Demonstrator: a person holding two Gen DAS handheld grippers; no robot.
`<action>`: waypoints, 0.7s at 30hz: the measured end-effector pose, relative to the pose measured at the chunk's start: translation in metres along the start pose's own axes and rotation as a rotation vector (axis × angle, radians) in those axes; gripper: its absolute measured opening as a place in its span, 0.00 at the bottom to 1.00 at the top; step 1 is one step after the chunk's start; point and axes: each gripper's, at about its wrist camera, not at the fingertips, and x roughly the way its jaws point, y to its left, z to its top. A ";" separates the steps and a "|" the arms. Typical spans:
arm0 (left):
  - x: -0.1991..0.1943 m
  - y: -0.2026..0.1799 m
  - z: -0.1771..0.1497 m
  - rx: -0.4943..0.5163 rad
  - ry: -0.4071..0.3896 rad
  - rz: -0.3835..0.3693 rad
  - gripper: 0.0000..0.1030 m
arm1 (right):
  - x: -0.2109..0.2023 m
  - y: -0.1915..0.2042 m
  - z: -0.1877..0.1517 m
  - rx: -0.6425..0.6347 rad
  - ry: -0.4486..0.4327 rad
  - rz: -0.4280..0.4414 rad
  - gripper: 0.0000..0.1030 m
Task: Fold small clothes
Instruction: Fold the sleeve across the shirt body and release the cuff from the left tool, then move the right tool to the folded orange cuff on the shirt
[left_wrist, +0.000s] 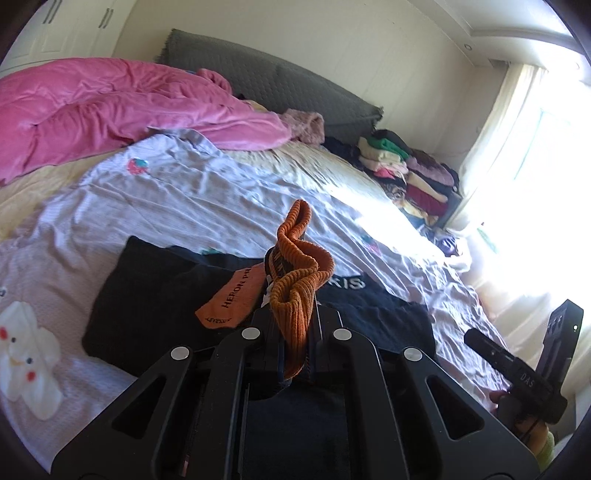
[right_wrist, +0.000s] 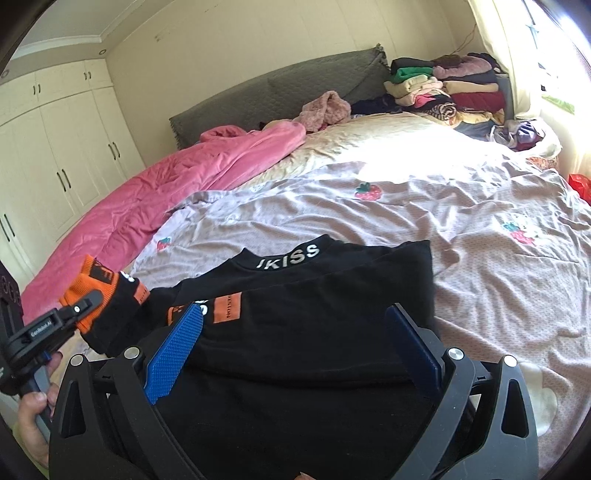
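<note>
Black sweatshirt with white "KISS" lettering on the collar and orange patches lies partly folded on the lilac strawberry-print sheet, at the near edge of the bed; everything below is placed relative to this sweatshirt. Left gripper jaws pressed together, pinching the orange ribbed cuff of one sleeve, cuff bunched and sticking up above the fingers, lifted off the garment body. In the right wrist view the same cuff sits at the sweatshirt's left side, clamped in the left gripper, with a hand gripping its handle below. Right gripper fingers spread wide, blue pads on either side of the sweatshirt's near portion, hovering over the black fabric, nothing pinched; whether the pads touch the cloth I cannot tell. In the left wrist view the right gripper shows to the right of the sweatshirt, over the sheet. Pink duvet heaped beyond the sweatshirt on the far left. Grey headboard behind it. Stack of folded clothes far beyond the sweatshirt on the right, by the bright window curtain. White wardrobe doors far left.
</note>
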 end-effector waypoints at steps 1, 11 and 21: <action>0.004 -0.004 -0.002 0.008 0.012 -0.007 0.02 | -0.002 -0.003 0.000 0.008 -0.004 -0.005 0.96; 0.039 -0.028 -0.031 0.065 0.134 -0.058 0.05 | -0.008 -0.019 -0.001 0.039 -0.011 -0.026 0.96; 0.033 -0.033 -0.036 0.110 0.151 -0.132 0.55 | -0.001 -0.008 -0.006 0.010 0.020 -0.017 0.96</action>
